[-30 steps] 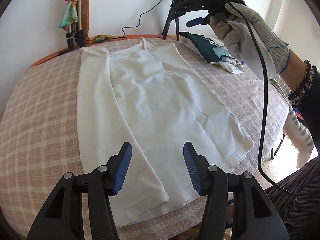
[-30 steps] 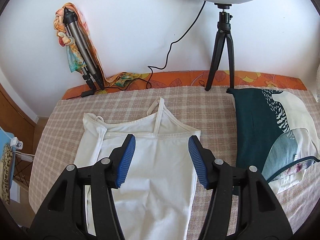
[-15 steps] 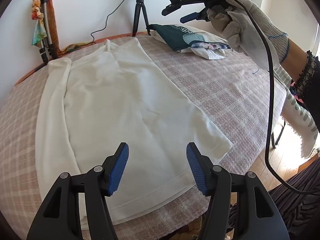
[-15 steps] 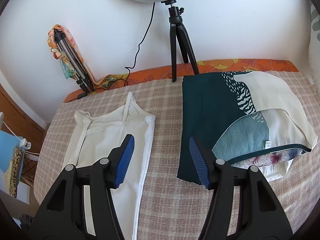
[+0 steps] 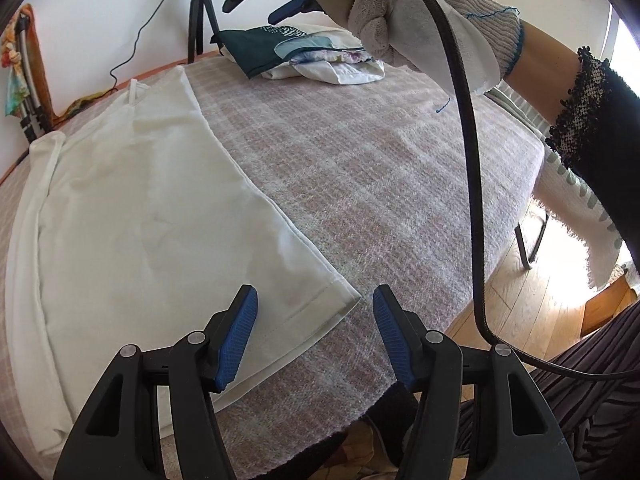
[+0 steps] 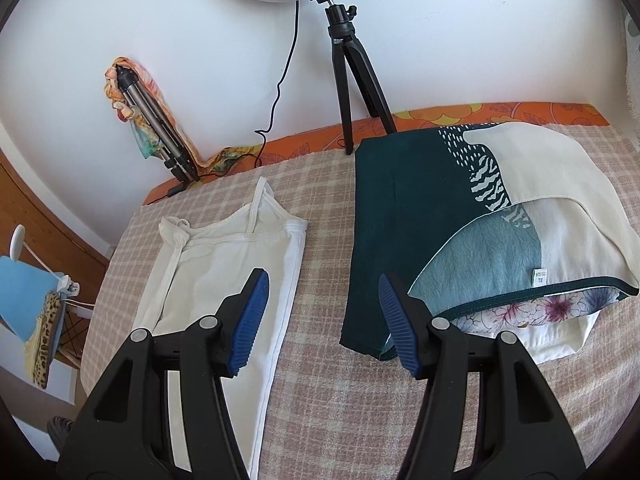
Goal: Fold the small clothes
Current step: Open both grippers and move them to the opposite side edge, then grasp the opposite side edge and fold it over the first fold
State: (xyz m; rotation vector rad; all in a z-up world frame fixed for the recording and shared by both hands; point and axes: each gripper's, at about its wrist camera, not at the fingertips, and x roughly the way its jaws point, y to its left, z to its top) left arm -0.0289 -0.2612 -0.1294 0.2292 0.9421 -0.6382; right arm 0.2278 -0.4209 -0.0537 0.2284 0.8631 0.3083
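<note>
A white camisole [image 5: 140, 216] lies flat on the checked tablecloth [image 5: 360, 168], its left side folded inward, straps at the far end. My left gripper [image 5: 314, 330] is open and empty, just above the camisole's near right hem corner [image 5: 344, 300]. My right gripper [image 6: 320, 316] is open and empty, held above the table between the camisole [image 6: 224, 272] and a folded stack of clothes [image 6: 472, 216]. The right gripper [image 5: 264, 4] also shows in the left wrist view, held by a gloved hand above the stack.
The folded stack, dark green on top with floral fabric under it [image 5: 304, 56], sits at the far right. A ring light tripod [image 6: 352, 76] and a folded tripod wrapped in a scarf [image 6: 148, 120] stand at the back wall. The table's front edge [image 5: 400, 384] is close. A cable [image 5: 472, 160] hangs from the right hand.
Both grippers have moved right. The left one went from over the hem's middle to its right corner. The right one went from over the camisole's top to beside the folded stack.
</note>
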